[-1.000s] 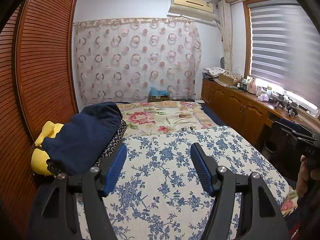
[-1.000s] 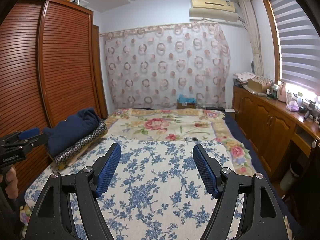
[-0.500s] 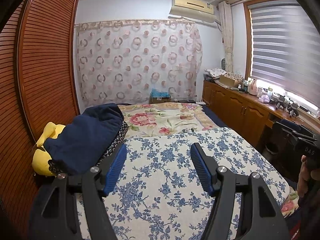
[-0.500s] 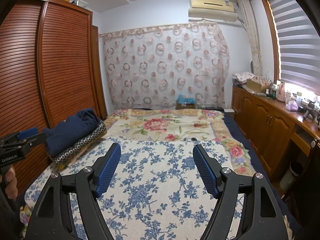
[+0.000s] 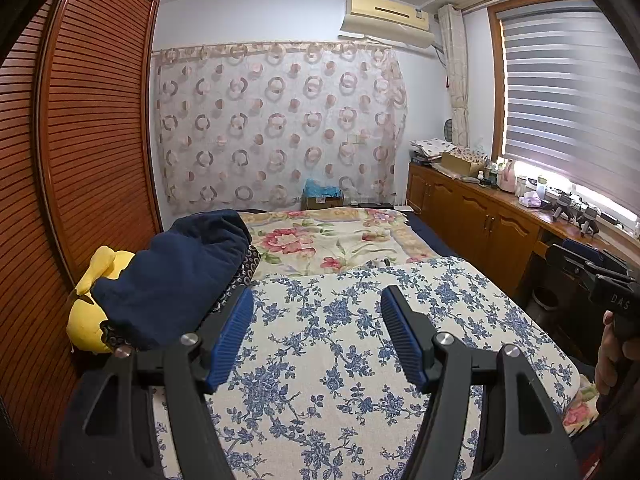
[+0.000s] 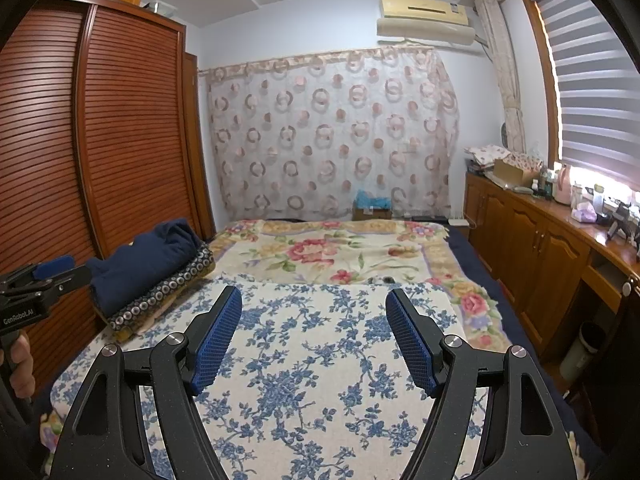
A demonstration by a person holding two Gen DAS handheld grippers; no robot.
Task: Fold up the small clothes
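A blue-flowered white cloth (image 5: 340,344) (image 6: 316,344) lies spread flat over the near part of the bed. My left gripper (image 5: 316,300) hovers above it, open, with nothing between its blue pads. My right gripper (image 6: 314,300) hangs over the same cloth, also open and empty. A stack of folded clothes sits at the bed's left edge, a navy garment (image 5: 176,276) (image 6: 148,260) on top of a dark circle-patterned one (image 6: 172,292). Each gripper shows at the other view's side edge, held in a hand.
A yellow plush toy (image 5: 90,312) lies beside the stack against the louvred wardrobe (image 5: 80,140). A rose-patterned blanket (image 6: 340,252) covers the far bed. Wooden cabinets (image 6: 532,248) with clutter run along the right under the window. A bin (image 6: 580,348) stands on the floor.
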